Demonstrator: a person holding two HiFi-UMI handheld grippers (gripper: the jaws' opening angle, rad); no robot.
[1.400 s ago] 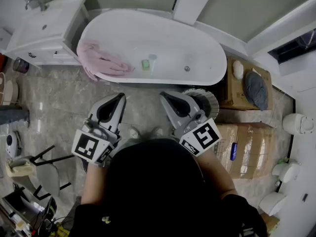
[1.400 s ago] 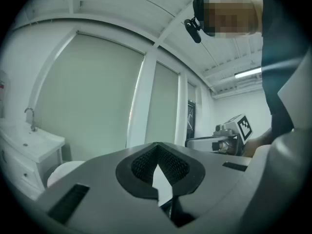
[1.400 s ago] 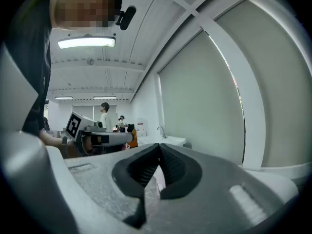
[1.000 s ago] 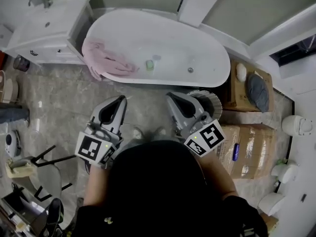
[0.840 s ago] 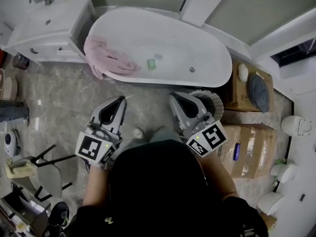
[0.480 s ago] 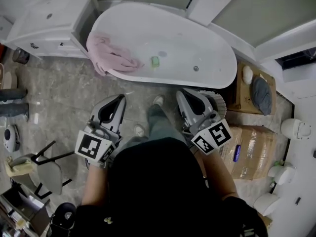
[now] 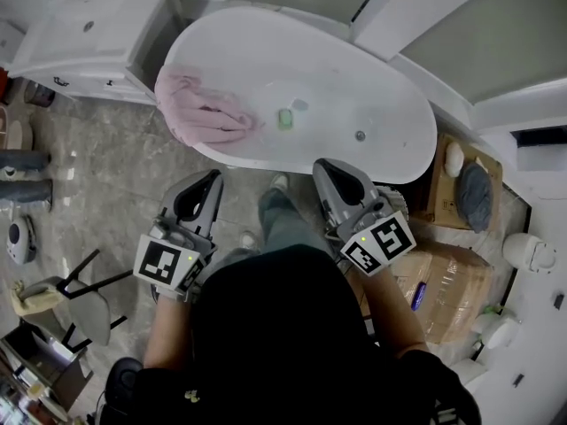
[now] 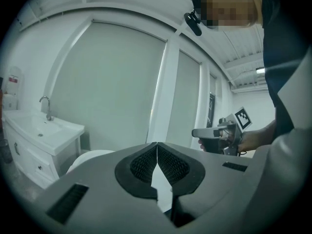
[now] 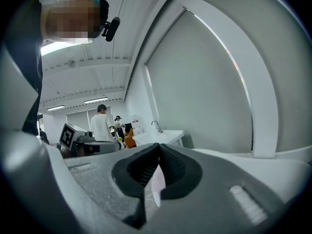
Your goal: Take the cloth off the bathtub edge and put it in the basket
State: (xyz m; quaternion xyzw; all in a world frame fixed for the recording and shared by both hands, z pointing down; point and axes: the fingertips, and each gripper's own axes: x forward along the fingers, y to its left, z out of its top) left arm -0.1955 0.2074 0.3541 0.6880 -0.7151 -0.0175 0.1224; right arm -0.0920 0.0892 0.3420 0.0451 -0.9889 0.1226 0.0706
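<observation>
Your left gripper [image 7: 214, 178] and right gripper [image 7: 321, 166] both have jaws pressed together, empty; one pink cloth [image 7: 199, 113] drapes the single bathtub [image 7: 354, 78] edge.

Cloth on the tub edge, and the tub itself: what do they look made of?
The cloth looks like soft pink fabric, perhaps towelling: matte, bunched in limp folds over the rim. The bathtub looks like a hard, smooth white shell with a soft sheen, acrylic or enamel; the pictures cannot settle which.
</observation>
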